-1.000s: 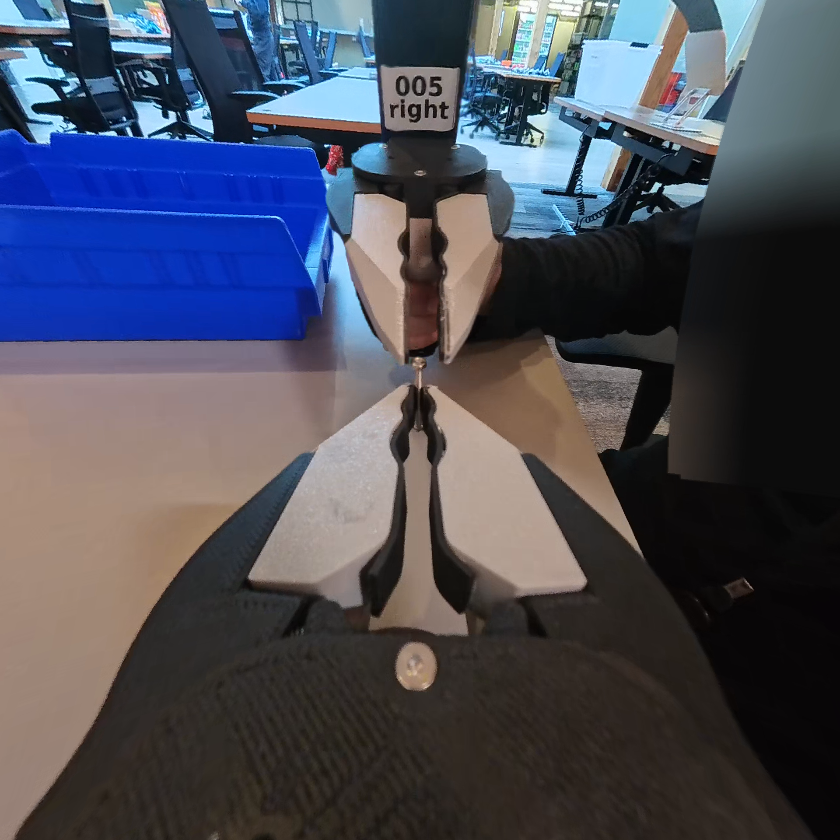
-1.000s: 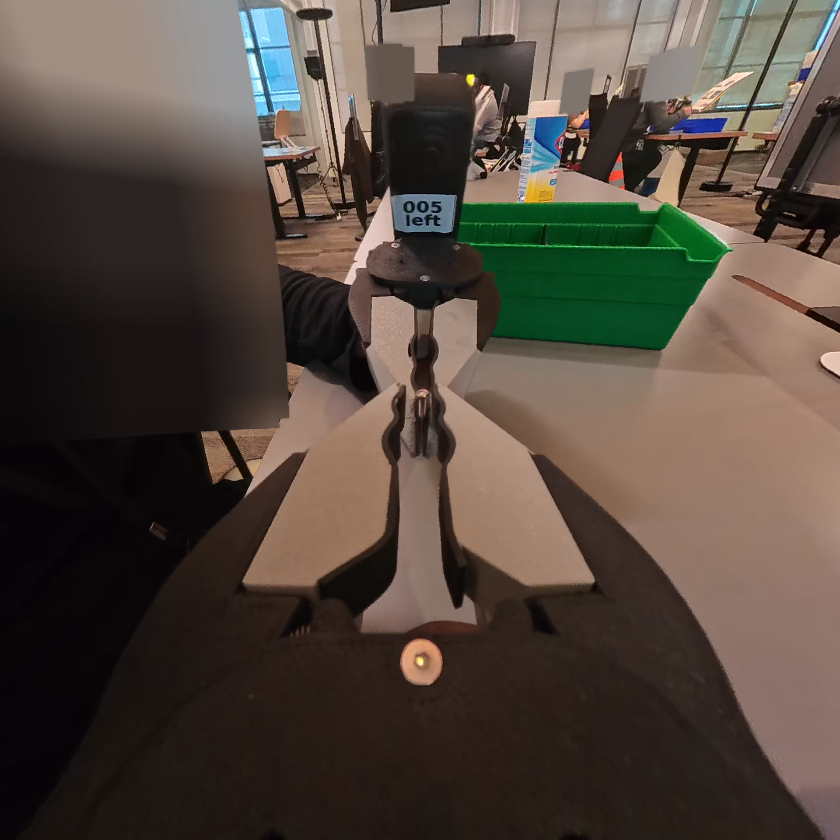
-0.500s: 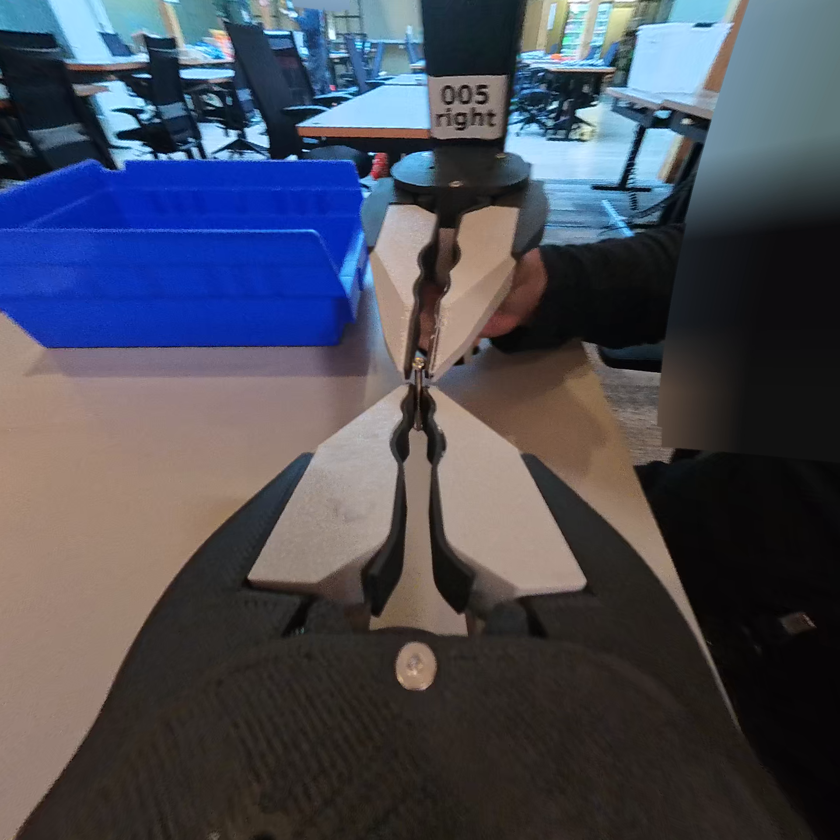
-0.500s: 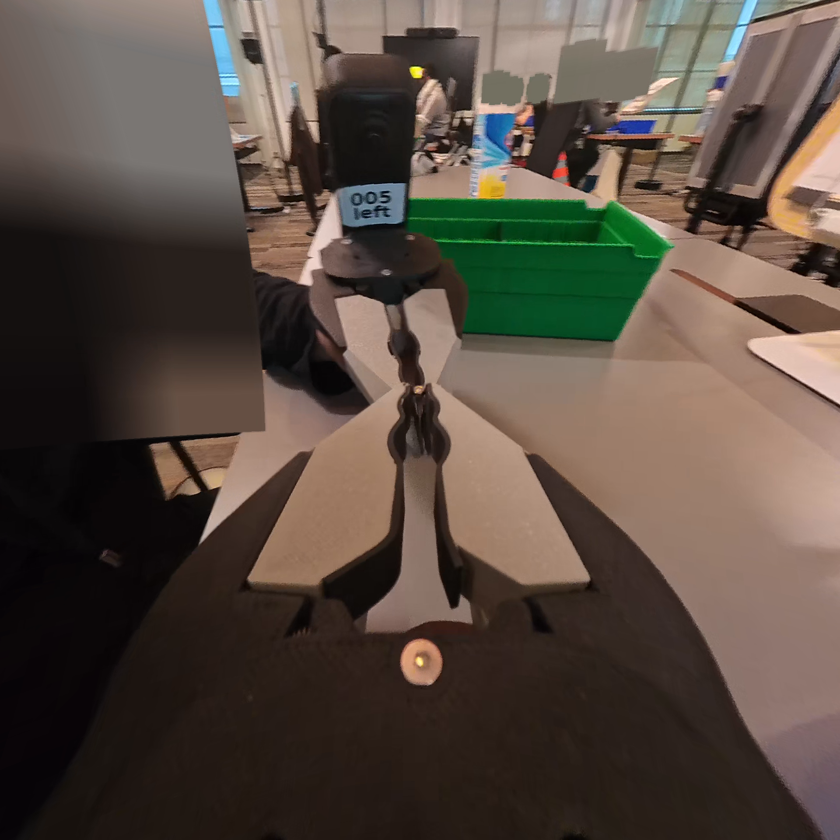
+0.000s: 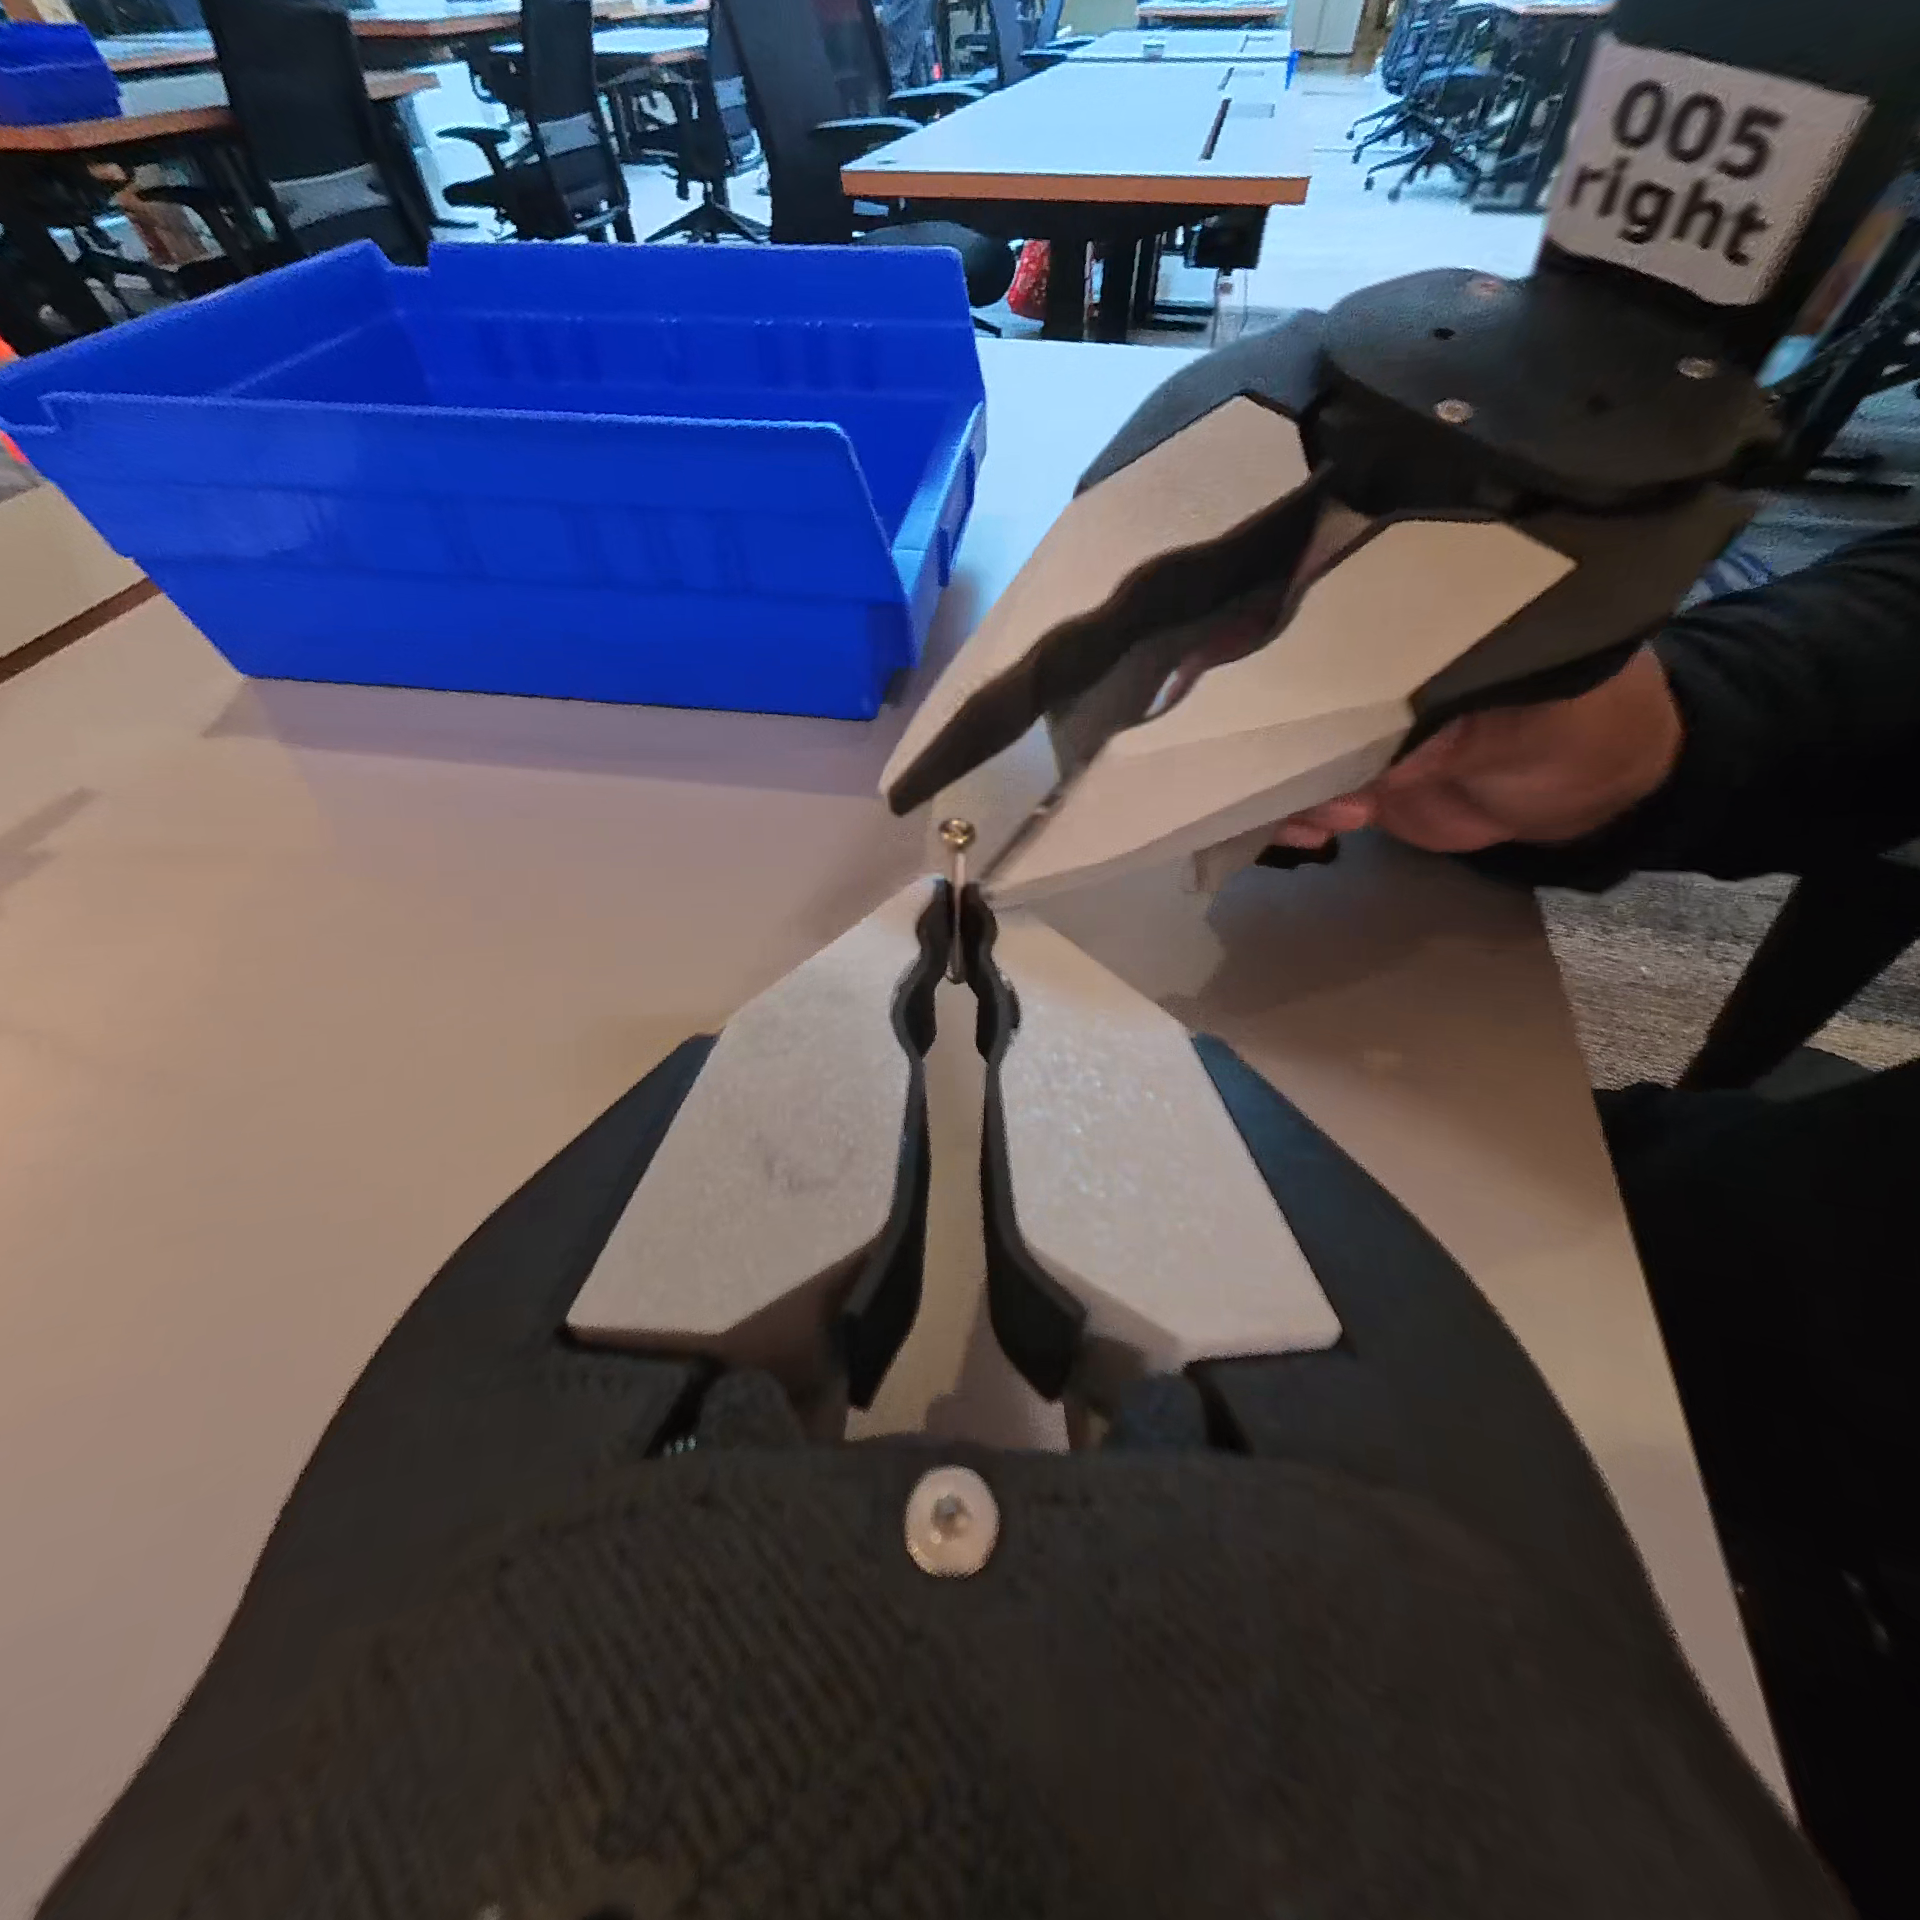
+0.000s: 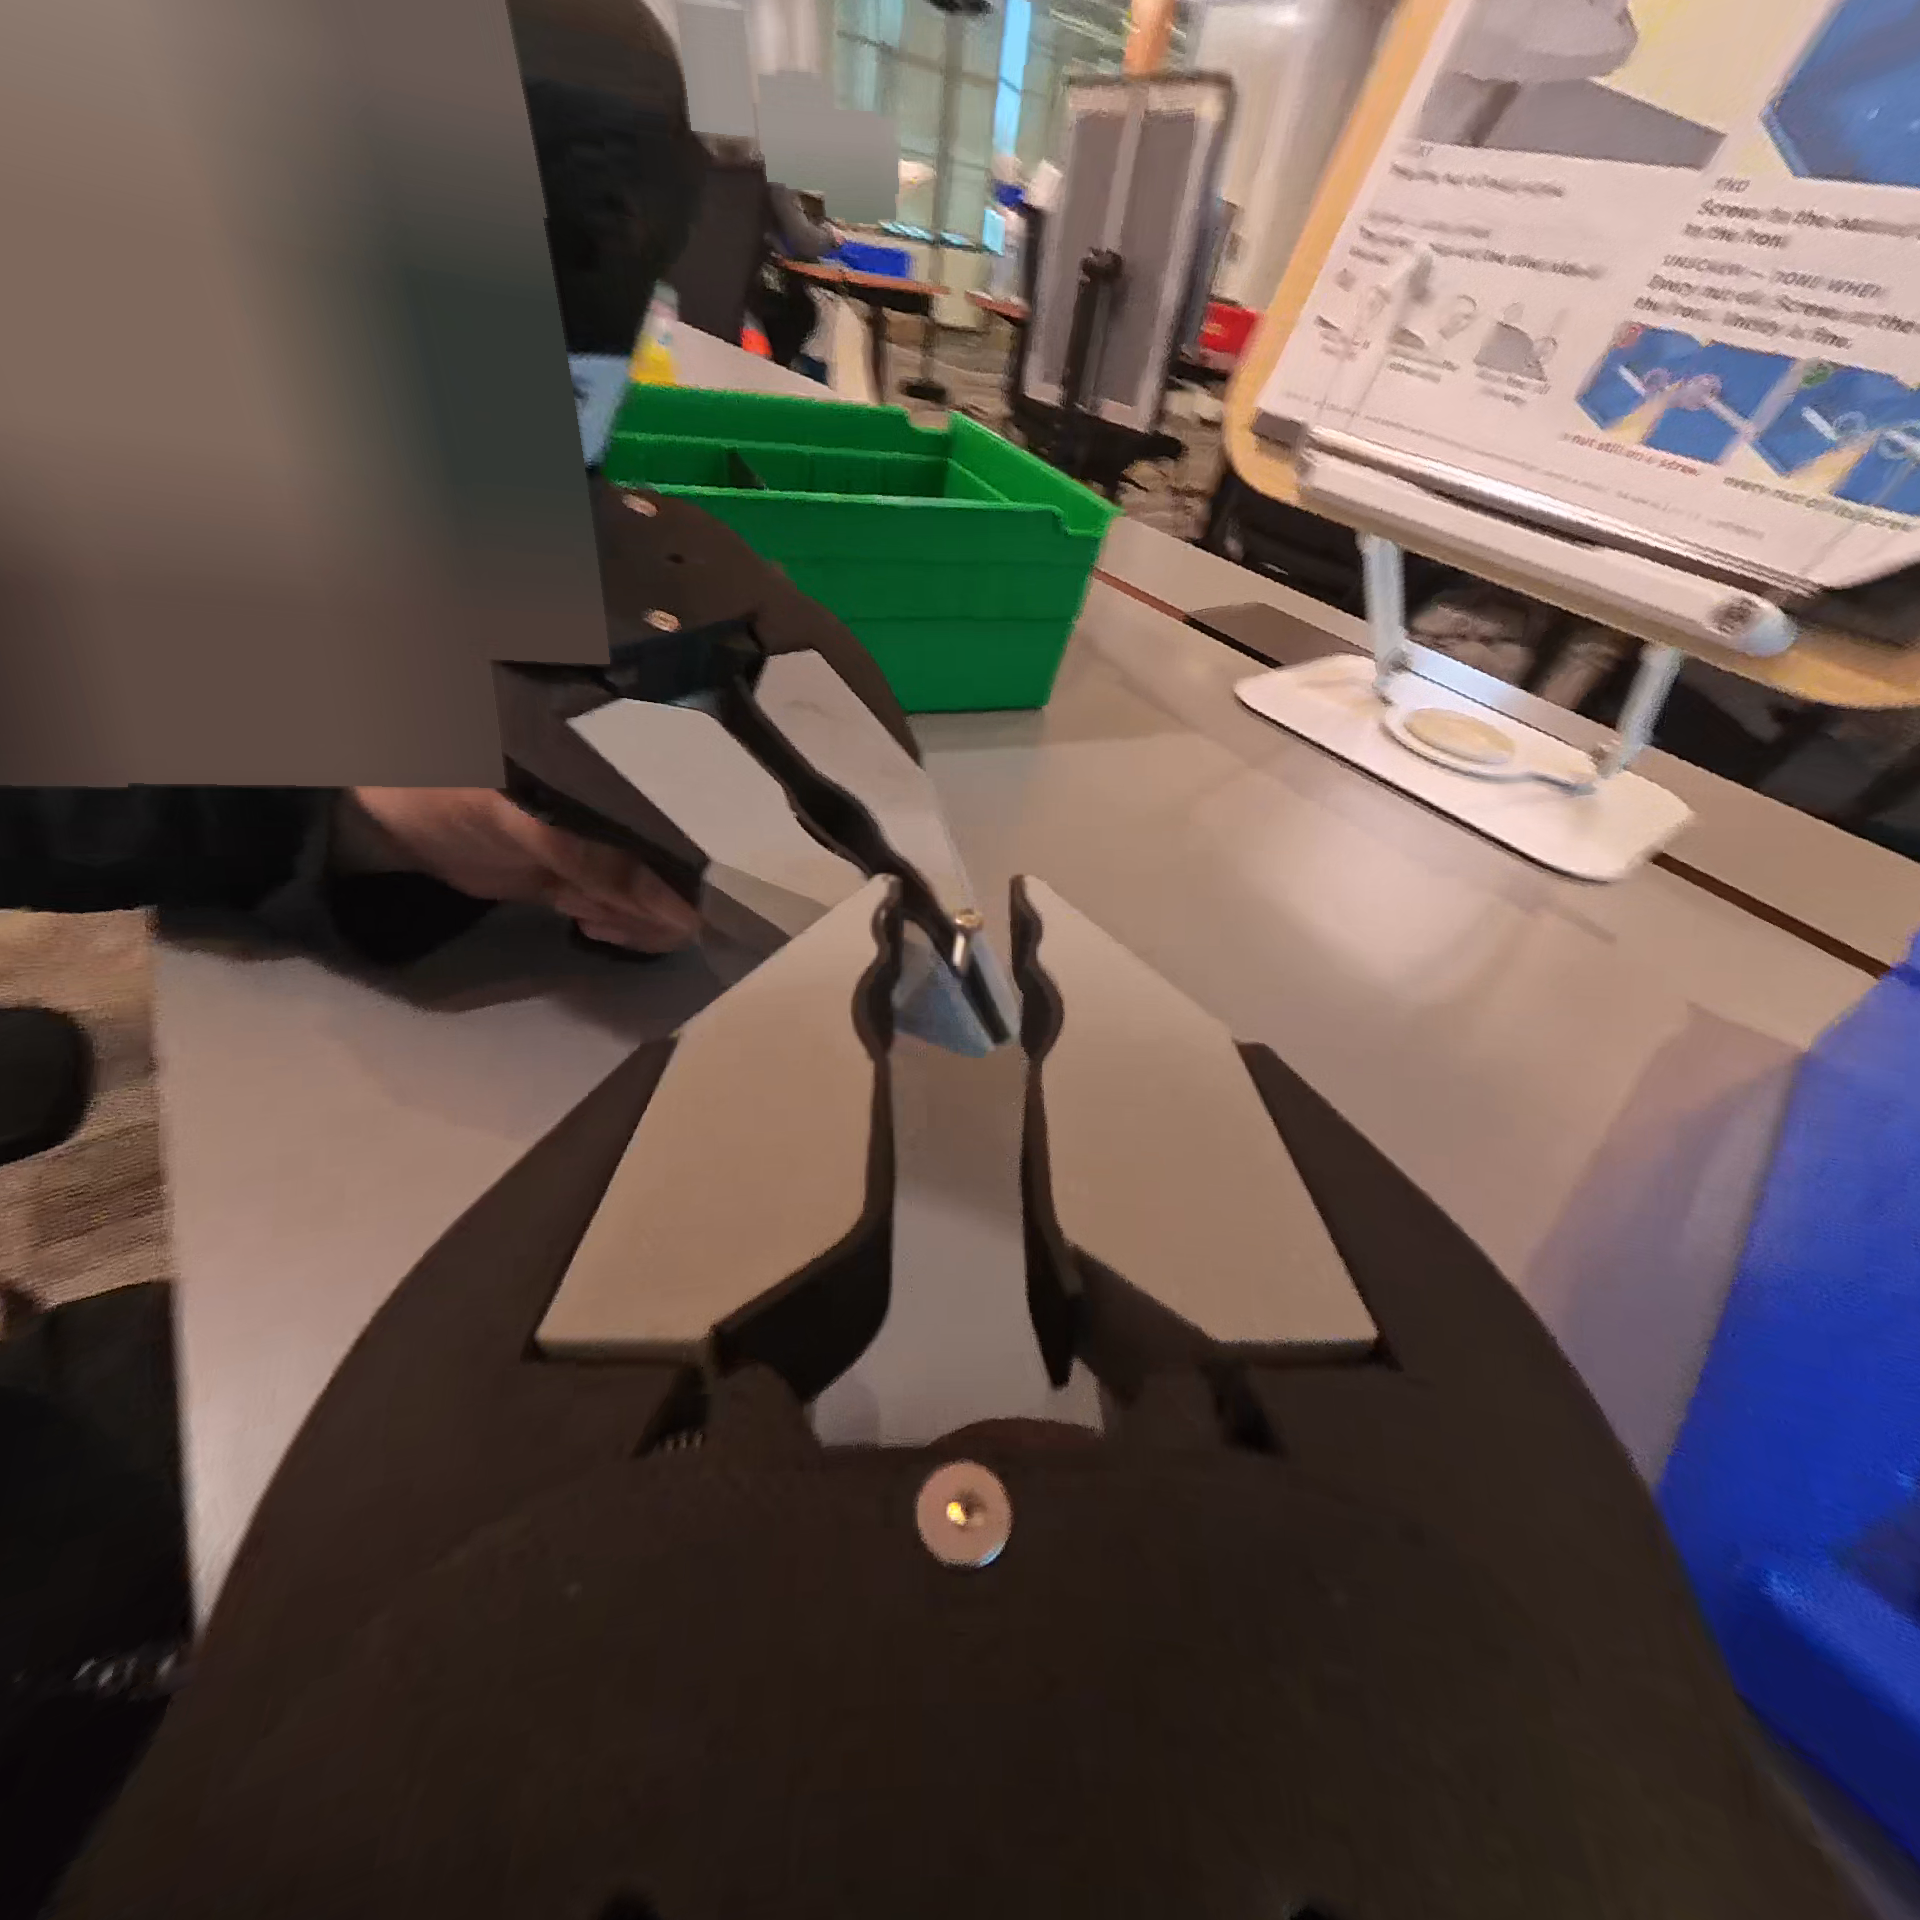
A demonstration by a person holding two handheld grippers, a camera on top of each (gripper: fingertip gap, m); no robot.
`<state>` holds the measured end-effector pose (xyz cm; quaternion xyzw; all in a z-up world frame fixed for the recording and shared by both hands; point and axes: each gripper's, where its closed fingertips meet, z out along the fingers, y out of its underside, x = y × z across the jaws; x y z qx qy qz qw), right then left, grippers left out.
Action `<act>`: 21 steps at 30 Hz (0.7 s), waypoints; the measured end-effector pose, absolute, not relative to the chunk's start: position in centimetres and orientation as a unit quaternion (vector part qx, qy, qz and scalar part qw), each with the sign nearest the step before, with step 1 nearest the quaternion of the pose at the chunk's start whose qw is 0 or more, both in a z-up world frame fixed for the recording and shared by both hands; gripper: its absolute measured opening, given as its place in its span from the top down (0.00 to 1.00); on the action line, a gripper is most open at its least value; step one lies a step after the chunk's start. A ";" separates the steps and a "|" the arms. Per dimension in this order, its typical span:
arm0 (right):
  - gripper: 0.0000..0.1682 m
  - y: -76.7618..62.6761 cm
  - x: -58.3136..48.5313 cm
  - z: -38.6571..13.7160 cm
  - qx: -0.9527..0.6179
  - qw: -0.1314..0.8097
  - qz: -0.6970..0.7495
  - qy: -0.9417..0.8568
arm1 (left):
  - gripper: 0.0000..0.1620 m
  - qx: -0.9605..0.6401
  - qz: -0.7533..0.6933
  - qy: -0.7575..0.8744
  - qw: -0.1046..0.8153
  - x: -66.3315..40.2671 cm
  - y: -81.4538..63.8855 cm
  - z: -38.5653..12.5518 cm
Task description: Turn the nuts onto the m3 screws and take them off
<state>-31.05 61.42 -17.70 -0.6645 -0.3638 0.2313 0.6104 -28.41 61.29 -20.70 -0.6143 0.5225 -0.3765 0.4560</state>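
My left gripper point(image 5: 956, 909) is shut on a thin m3 screw point(image 5: 957, 883) that sticks out past its tips. A small round metal piece point(image 5: 954, 829) sits at the screw's free end; I cannot tell whether it is a nut or the screw's head. My right gripper point(image 5: 940, 847) comes in tilted from the upper right, and its open jaws straddle that end without closing on it. In the right wrist view my right gripper point(image 6: 954, 888) is open. The left gripper point(image 6: 961, 987) reaches in from the left and holds the screw point(image 6: 962, 935) between the right fingers.
A blue bin point(image 5: 520, 520) stands on the table point(image 5: 364, 883) at the back left, and its edge also shows in the right wrist view point(image 6: 1818, 1351). A green bin point(image 6: 883, 561) stands behind the left gripper. A white document stand point(image 6: 1455, 779) holds a printed sheet at the right.
My right gripper was shut on the screw's free end, facing the left gripper in line. It has opened and swung off to the side, tilted. The left gripper still holds the screw.
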 end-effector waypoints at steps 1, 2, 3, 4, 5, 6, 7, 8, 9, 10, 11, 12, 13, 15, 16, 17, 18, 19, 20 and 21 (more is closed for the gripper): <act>0.90 60.9 -31.1 -17.4 -0.651 0.608 0.252 -0.378 | 1.00 -0.611 -0.380 0.526 0.454 -28.4 61.1 -20.7; 0.90 60.7 -30.7 -17.2 -0.643 0.607 0.261 -0.387 | 1.00 -0.608 -0.385 0.529 0.449 -28.3 60.9 -20.7; 0.90 60.5 -30.5 -16.9 -0.632 0.605 0.272 -0.401 | 1.00 -0.604 -0.393 0.531 0.446 -28.3 60.6 -20.6; 0.91 60.1 -30.4 -16.7 -0.617 0.598 0.296 -0.419 | 1.00 -0.598 -0.402 0.533 0.443 -28.3 60.3 -20.4; 0.94 59.6 -30.3 -16.5 -0.605 0.586 0.321 -0.433 | 1.00 -0.590 -0.413 0.535 0.440 -28.2 60.0 -20.2; 0.95 59.4 -30.1 -16.4 -0.596 0.575 0.341 -0.444 | 1.00 -0.584 -0.423 0.537 0.438 -28.2 59.7 -20.0; 0.95 59.3 -30.0 -16.3 -0.590 0.566 0.357 -0.452 | 1.00 -0.579 -0.431 0.538 0.436 -28.2 59.5 -19.8; 0.95 59.2 -29.9 -16.1 -0.584 0.559 0.368 -0.460 | 1.00 -0.575 -0.437 0.539 0.433 -28.3 59.2 -19.6; 0.96 59.1 -29.8 -16.1 -0.577 0.552 0.377 -0.469 | 1.00 -0.570 -0.445 0.542 0.429 -28.3 59.0 -19.5; 0.95 59.1 -29.8 -16.1 -0.572 0.544 0.384 -0.478 | 1.00 -0.563 -0.451 0.545 0.426 -28.3 58.7 -19.4; 0.95 59.0 -29.9 -16.1 -0.568 0.538 0.391 -0.485 | 1.00 -0.559 -0.455 0.546 0.426 -28.3 58.5 -19.2; 0.95 58.8 -30.0 -16.1 -0.562 0.529 0.400 -0.494 | 1.00 -0.557 -0.457 0.548 0.424 -28.3 58.4 -19.2; 0.95 58.6 -30.1 -16.2 -0.557 0.521 0.409 -0.500 | 1.00 -0.555 -0.459 0.551 0.421 -28.3 58.2 -19.3; 0.96 58.2 -30.4 -16.4 -0.551 0.511 0.420 -0.510 | 1.00 -0.550 -0.463 0.556 0.417 -28.2 57.9 -19.3; 0.96 58.3 -30.5 -16.6 -0.553 0.510 0.416 -0.511 | 1.00 -0.548 -0.463 0.559 0.416 -28.2 57.7 -19.4; 0.98 58.2 -30.6 -16.7 -0.551 0.508 0.418 -0.513 | 1.00 -0.550 -0.461 0.560 0.415 -28.1 57.7 -19.5; 1.00 58.1 -30.7 -16.7 -0.549 0.507 0.420 -0.514 | 1.00 -0.549 -0.461 0.561 0.414 -28.1 57.7 -19.5; 0.99 58.1 -30.7 -16.7 -0.548 0.508 0.420 -0.515 | 1.00 -0.549 -0.463 0.561 0.412 -28.1 57.6 -19.5; 0.99 58.0 -30.6 -16.7 -0.547 0.509 0.420 -0.515 | 1.00 -0.549 -0.463 0.561 0.412 -28.1 57.6 -19.5; 0.99 57.9 -30.6 -16.7 -0.546 0.508 0.422 -0.516 | 1.00 -0.548 -0.462 0.562 0.412 -28.1 57.5 -19.5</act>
